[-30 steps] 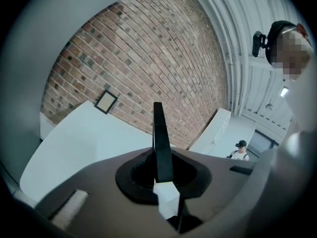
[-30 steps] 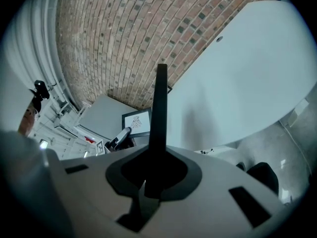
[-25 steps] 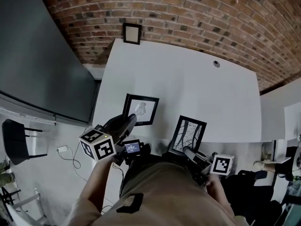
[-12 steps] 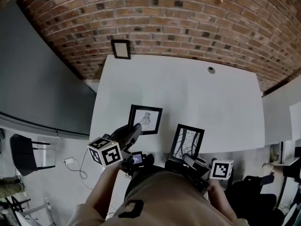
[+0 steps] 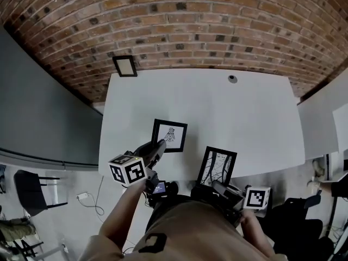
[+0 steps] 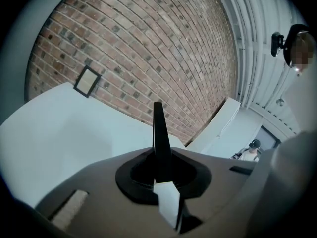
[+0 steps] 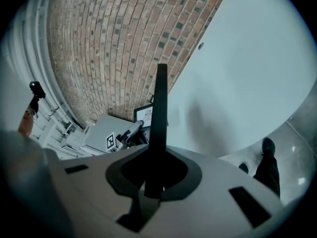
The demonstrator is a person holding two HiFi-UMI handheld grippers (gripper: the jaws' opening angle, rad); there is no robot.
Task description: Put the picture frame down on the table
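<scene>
Brickwork (image 5: 179, 15) rises behind white table (image 5: 244, 118), small frame (image 5: 125, 66) against it.

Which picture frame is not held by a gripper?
The small frame against the brick wall, at the table's far left corner. The left gripper clamps the near-left frame and the right gripper the near-right frame.

We see a brick wall (image 5: 206, 20) on the far side, and a small framed picture (image 5: 125, 66) is against it. On the left there is a large dark panel (image 5: 38, 107), and near it a black chair (image 5: 30, 192) stands on the pale floor (image 5: 70, 227), beside a white cable (image 5: 83, 196). On the right edge we see another white surface (image 5: 323, 118), and in the left gripper view a person (image 6: 250, 151) is far away.
</scene>
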